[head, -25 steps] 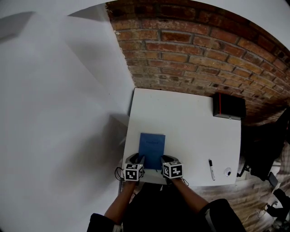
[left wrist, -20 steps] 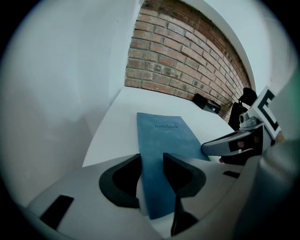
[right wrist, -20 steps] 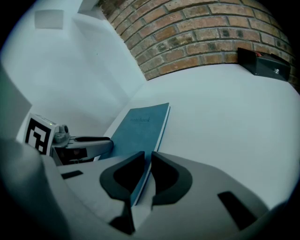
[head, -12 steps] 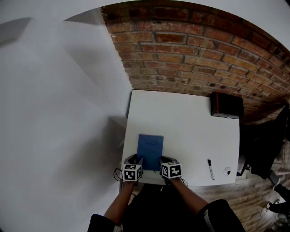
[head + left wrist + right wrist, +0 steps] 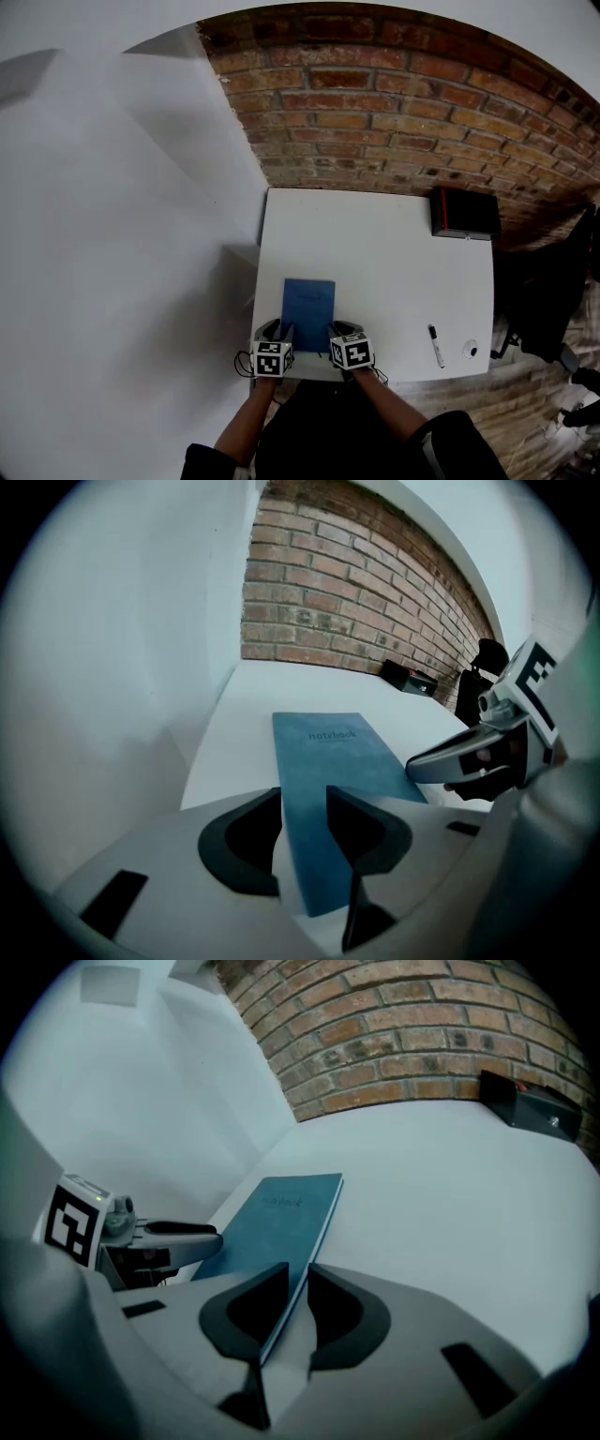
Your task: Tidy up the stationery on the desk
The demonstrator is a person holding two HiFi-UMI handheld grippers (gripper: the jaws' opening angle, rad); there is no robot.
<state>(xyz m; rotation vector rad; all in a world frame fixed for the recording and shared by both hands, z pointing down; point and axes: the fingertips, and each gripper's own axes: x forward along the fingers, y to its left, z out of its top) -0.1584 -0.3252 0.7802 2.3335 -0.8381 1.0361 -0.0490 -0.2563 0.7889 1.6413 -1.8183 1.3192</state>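
Observation:
A blue notebook [image 5: 307, 307] lies at the desk's near edge, its cover printed "notebook" [image 5: 342, 752]. My left gripper [image 5: 283, 330] is shut on its near left corner, and the cover runs between the two jaws [image 5: 303, 803]. On the near right edge my right gripper [image 5: 337, 329] is also shut, the thin edge pinched between its jaws [image 5: 298, 1274]. The notebook [image 5: 281, 1213] stretches away from both grippers over the white desk [image 5: 375, 253]. A black marker pen [image 5: 436, 345] lies near the front right.
A black box with a red stripe [image 5: 464, 214] stands at the desk's far right corner, against the brick wall. A small white round object [image 5: 470, 352] lies right of the marker. A white wall borders the desk's left side. Dark objects stand on the wooden floor at right.
The head view has shifted slightly. Both grippers and the notebook keep their places at the desk's near edge.

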